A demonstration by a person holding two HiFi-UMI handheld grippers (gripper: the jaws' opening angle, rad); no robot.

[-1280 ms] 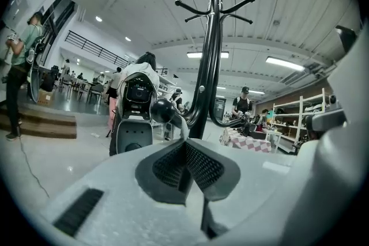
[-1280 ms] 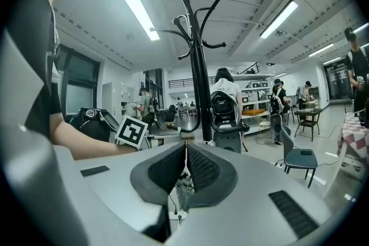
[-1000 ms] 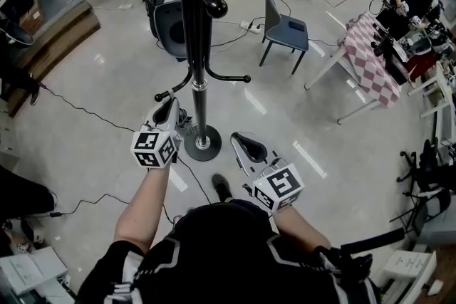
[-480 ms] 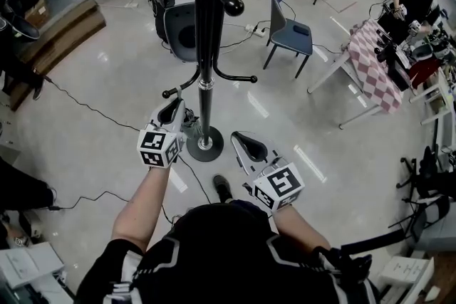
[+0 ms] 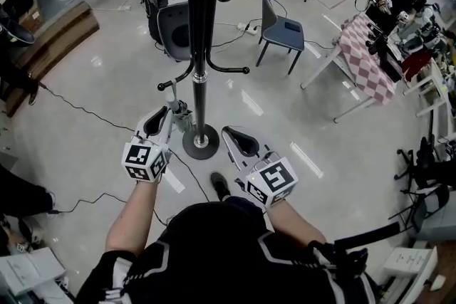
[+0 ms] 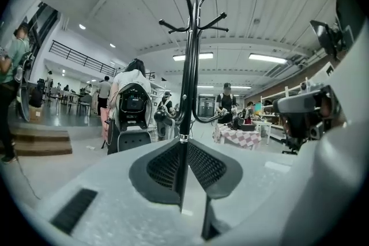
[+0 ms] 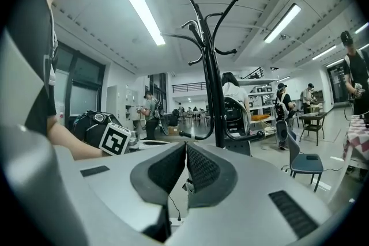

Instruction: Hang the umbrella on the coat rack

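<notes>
The black coat rack (image 5: 201,46) rises from its round base (image 5: 201,142) on the floor right in front of me, its curved hooks spreading near the top and at mid-height. No umbrella shows in any view. My left gripper (image 5: 158,119) hangs just left of the base, its jaws shut with nothing between them. My right gripper (image 5: 236,139) hangs just right of the base, also shut and holding nothing. In the left gripper view the coat rack (image 6: 189,66) stands dead ahead of the left gripper (image 6: 183,165). In the right gripper view the coat rack (image 7: 213,83) stands slightly right of the right gripper (image 7: 184,167).
A black case (image 5: 167,18) stands behind the rack. A blue chair (image 5: 281,28) and a table with a checked cloth (image 5: 367,57) are at the back right, with people beyond. Cables (image 5: 78,109) cross the floor. A wooden step (image 5: 53,32) lies left. My shoe (image 5: 219,185) is near the base.
Both grippers have drawn back a little toward my body, the left one also shifting left. Both stay shut and empty.
</notes>
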